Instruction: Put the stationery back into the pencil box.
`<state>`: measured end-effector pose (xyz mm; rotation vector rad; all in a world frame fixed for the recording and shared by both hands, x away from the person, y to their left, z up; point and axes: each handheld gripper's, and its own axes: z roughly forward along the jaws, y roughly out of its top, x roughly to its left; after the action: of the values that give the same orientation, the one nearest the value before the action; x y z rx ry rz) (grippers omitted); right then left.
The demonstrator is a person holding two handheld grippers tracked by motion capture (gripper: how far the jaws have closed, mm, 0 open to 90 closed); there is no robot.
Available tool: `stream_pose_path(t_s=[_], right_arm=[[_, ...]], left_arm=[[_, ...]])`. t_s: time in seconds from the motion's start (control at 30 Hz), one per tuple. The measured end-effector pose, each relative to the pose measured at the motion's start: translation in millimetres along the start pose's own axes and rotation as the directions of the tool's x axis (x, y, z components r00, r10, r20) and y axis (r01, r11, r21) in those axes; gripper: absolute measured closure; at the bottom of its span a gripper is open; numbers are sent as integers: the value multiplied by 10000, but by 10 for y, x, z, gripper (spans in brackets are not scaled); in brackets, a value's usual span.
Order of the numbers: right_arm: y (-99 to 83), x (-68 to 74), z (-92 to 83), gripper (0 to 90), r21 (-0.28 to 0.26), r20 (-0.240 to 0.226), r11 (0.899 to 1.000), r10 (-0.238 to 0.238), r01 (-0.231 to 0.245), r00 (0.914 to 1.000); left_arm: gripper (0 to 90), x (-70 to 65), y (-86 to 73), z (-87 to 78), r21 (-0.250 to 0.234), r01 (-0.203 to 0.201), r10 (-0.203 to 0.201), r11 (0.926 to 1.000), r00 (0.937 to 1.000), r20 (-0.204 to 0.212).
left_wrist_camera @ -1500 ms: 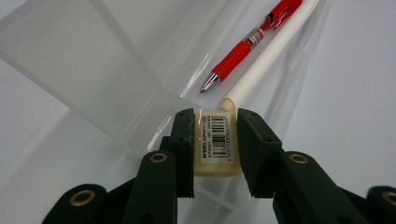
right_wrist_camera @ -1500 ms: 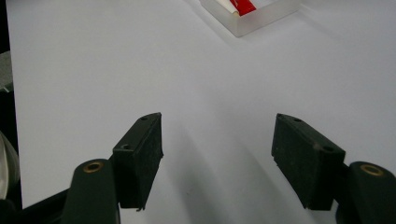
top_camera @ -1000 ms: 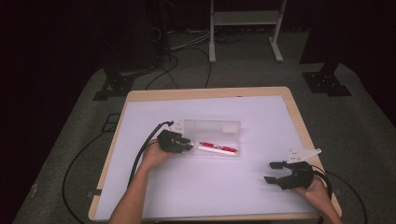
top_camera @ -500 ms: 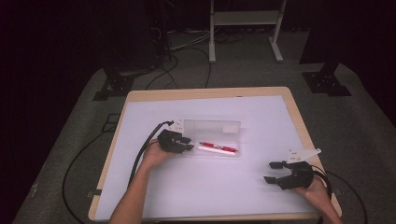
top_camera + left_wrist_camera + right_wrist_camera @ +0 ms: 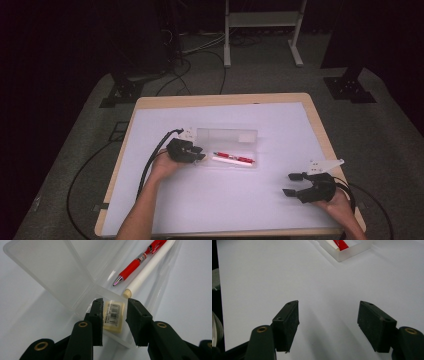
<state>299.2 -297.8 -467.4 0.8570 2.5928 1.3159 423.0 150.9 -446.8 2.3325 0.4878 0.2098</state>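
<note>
Left gripper point(image 5: 113, 315), jaws closed on the end wall of the open clear box point(image 5: 230, 150) mid-table; right gripper point(image 5: 295, 184) wide open, empty, near the table's point(image 5: 280, 115) right front corner.

Bare white counter point(image 5: 260, 200) lies open between both tools; the clear box point(image 5: 227, 148) with its raised lid blocks the centre, left tool point(image 5: 199, 152) at its end.

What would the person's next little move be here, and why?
Probably bringing the right gripper across to the clear case: its jaws are open and empty, while the left gripper pinches the case's end with the lid up.
</note>
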Motion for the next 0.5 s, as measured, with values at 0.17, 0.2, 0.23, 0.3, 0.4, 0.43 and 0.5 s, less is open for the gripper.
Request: stream_pose_path(t_s=[0.17, 0.2, 0.23, 0.3, 0.4, 0.43, 0.5], right_arm=[[1, -1, 4, 325, 23, -1, 10000, -6, 6, 10000], [2, 0, 4, 325, 22, -7, 10000, -11, 11, 10000], [1, 0, 2, 325, 12, 4, 10000, -12, 12, 10000], [0, -2, 0, 325, -2, 6, 10000, 3, -3, 10000], [-1, -6, -3, 325, -16, 9, 10000, 25, -25, 10000], [-1, -6, -3, 325, -16, 9, 10000, 25, -25, 10000], [1, -8, 2, 325, -3, 1, 10000, 51, -51, 10000]], left_arm=[[664, -4, 7, -14, -161, 51, -52, 9999, 10000, -53], [664, 1, 10, -25, -233, 22, -22, 9997, 10000, -34], [660, -3, 17, -41, -306, 55, -55, 9995, 10000, -15], [657, -5, 21, -48, -326, 38, -38, 9995, 10000, -14], [654, -19, 29, -82, -401, 64, -63, 9992, 10000, 22], [650, -19, 29, -82, -401, 64, -63, 9992, 10000, 22], [645, -41, 43, -117, -467, -17, 19, 9989, 10000, 37]])
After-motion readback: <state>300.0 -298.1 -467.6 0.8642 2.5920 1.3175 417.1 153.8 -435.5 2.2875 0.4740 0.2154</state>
